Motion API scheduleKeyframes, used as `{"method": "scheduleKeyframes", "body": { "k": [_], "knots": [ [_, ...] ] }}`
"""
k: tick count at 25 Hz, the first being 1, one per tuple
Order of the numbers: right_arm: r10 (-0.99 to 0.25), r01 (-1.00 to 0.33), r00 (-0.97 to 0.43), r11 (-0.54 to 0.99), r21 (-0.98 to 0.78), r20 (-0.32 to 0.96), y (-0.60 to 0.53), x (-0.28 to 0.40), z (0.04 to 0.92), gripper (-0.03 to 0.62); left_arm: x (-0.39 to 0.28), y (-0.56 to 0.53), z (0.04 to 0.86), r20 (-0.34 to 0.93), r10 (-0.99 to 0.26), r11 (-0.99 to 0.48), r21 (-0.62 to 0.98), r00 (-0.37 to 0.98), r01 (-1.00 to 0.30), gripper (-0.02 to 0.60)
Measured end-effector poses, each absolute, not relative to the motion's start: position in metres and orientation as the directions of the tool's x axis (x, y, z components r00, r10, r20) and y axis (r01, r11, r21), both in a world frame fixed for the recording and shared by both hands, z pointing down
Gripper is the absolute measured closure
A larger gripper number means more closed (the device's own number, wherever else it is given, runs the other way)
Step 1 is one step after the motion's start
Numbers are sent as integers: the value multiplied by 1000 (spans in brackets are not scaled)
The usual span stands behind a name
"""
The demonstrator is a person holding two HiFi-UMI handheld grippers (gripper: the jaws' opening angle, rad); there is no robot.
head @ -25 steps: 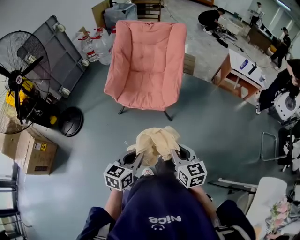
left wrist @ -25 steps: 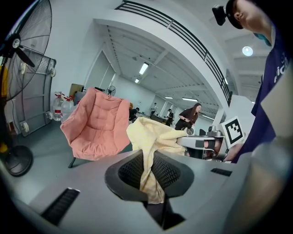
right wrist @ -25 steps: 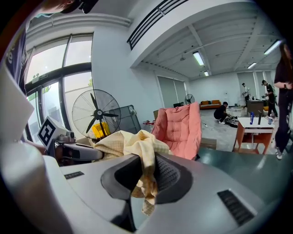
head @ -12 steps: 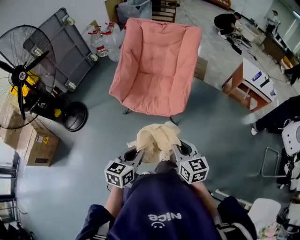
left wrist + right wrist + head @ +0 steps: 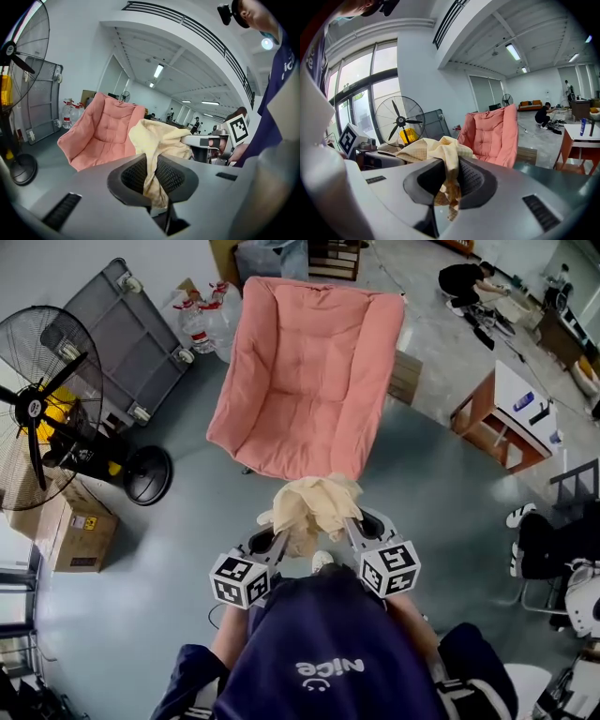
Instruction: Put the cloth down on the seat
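Closer now: the chair (image 5: 305, 371) has slid down toward the grippers since a second ago, and the strip of floor that lay between it and the cloth (image 5: 312, 507) is gone. Cloth is bunched up in the air right at the chair's front edge, from the head view just overlapping the lip of the seat (image 5: 298, 432), not laid on it. Left gripper (image 5: 278, 540) has its jaws nearly together, pinching a fold of cloth that hangs down between the pads. Right gripper (image 5: 350, 529) does the same at the other end, jaws squeezed on a crumpled corner. Both sit side by side just short of the chair's front, with the cloth heaped across them. Left of the chair stands a fan (image 5: 37, 418), with a box (image 5: 70, 540) on the floor nearer the person. Bottles (image 5: 202, 320) cluster by the chair's back left corner. Off to the chair's right, well apart, there's a table (image 5: 511, 423).
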State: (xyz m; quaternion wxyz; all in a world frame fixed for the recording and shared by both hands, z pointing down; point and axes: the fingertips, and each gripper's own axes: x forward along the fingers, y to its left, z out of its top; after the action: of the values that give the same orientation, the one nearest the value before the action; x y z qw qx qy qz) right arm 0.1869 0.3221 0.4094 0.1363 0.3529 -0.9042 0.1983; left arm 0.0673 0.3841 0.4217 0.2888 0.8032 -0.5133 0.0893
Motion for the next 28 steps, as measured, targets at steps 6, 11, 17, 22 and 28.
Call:
{"method": "scheduleKeyframes", "body": {
  "k": [6, 11, 17, 22, 28],
  "knots": [
    [-587, -691, -716, 672, -266, 379, 280, 207, 411, 514, 89, 346, 424, 438, -779, -298, 371, 449, -880, 525],
    [-583, -693, -715, 664, -281, 385, 261, 203, 416, 514, 86, 321, 428, 441, -775, -296, 378, 452, -877, 525],
    [-602, -719, -690, 631, -289, 401, 230, 192, 426, 514, 72, 282, 437, 443, -759, -317, 389, 478, -865, 525],
    [-630, -750, -658, 596, -287, 413, 192, 174, 430, 514, 50, 241, 443, 443, -734, -353, 399, 515, -846, 525],
    [-668, -795, -605, 543, -272, 434, 140, 139, 428, 514, 10, 180, 442, 438, -698, -392, 428, 566, -814, 525]
  ]
}}
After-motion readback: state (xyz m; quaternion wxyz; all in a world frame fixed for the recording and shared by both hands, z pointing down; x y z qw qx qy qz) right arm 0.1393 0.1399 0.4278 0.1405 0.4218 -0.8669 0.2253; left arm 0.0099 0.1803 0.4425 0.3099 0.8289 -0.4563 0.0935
